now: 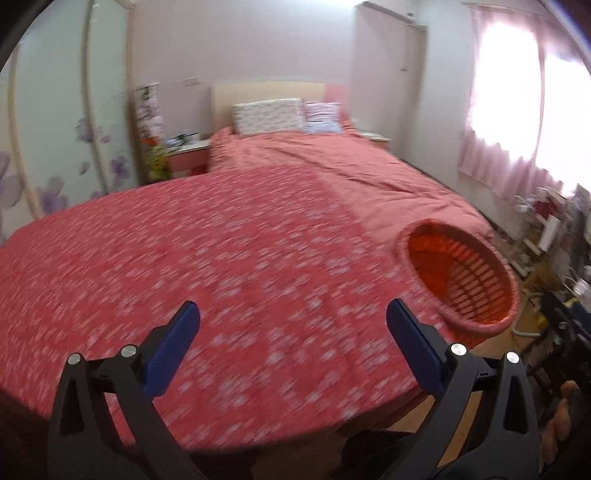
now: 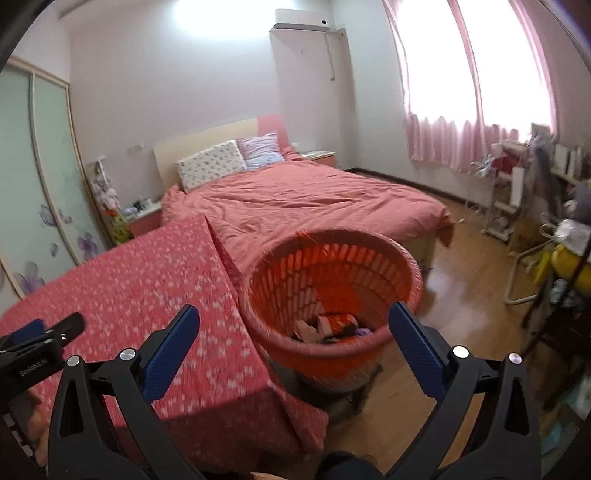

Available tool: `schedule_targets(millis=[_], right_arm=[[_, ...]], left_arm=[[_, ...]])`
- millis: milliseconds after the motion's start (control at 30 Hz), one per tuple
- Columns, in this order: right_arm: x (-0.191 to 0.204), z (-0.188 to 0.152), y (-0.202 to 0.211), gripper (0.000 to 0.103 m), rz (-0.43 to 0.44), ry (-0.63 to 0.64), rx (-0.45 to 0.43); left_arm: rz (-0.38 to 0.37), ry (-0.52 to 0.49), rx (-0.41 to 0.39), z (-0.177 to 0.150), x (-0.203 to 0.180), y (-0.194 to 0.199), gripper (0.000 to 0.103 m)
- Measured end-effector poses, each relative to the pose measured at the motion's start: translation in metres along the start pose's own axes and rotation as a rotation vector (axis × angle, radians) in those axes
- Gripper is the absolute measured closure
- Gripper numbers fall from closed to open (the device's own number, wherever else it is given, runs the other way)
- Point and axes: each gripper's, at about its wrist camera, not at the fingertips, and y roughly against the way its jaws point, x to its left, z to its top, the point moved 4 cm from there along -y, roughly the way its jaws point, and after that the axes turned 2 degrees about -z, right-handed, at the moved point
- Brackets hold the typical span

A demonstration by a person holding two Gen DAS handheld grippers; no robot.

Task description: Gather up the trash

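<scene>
You had a bed (image 2: pixel 295 192) under a plain red cover at the far side, two pillows (image 2: pixel 229 160) against its pale headboard (image 2: pixel 207 140). Nearer lay a red spread with white flecks (image 2: pixel 140 273). A wardrobe with purple flowers (image 2: pixel 48 177) stood on the left, pink curtains (image 2: pixel 469 110) on the right, an air conditioner (image 2: pixel 303 20) high on the far wall.

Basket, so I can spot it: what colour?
Orange basket, clearest in the right wrist view.

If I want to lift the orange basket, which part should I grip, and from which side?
Grip the thick rolled rim of the orange basket, probably at its near edge, coming from above. The basket stands upright with its mouth open, and its slotted wall is too wide for the open right tool.
</scene>
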Motion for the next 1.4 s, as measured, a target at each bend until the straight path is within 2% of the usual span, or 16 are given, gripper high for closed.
schedule_targets(millis=[167,267,400,533,700,1000,1400], right_arm=[[0.010,-0.007,0.030,0.002,-0.022,0.047,-0.103],[0.016,-0.013,0.040,0.002,-0.068,0.068,-0.127],[0.023,-0.018,0.049,0.002,-0.082,0.082,-0.139],[0.028,-0.024,0.052,0.002,-0.102,0.083,-0.131],[0.029,-0.032,0.051,0.002,-0.107,0.071,-0.087],[0.032,-0.045,0.054,0.002,-0.207,0.103,-0.090],[0.027,-0.047,0.050,0.002,-0.209,0.084,-0.055]], left_arm=[[0.068,0.041,-0.027,-0.025,0.029,0.025,0.004],[0.103,0.057,-0.055,-0.037,0.041,0.040,0.004],[0.107,0.084,-0.094,-0.049,0.050,0.060,0.004],[0.146,0.071,-0.139,-0.058,0.051,0.076,0.004],[0.158,0.055,-0.158,-0.067,0.049,0.087,0.004],[0.153,0.080,-0.134,-0.076,0.050,0.085,0.004],[0.143,0.094,-0.104,-0.079,0.047,0.080,0.004]])
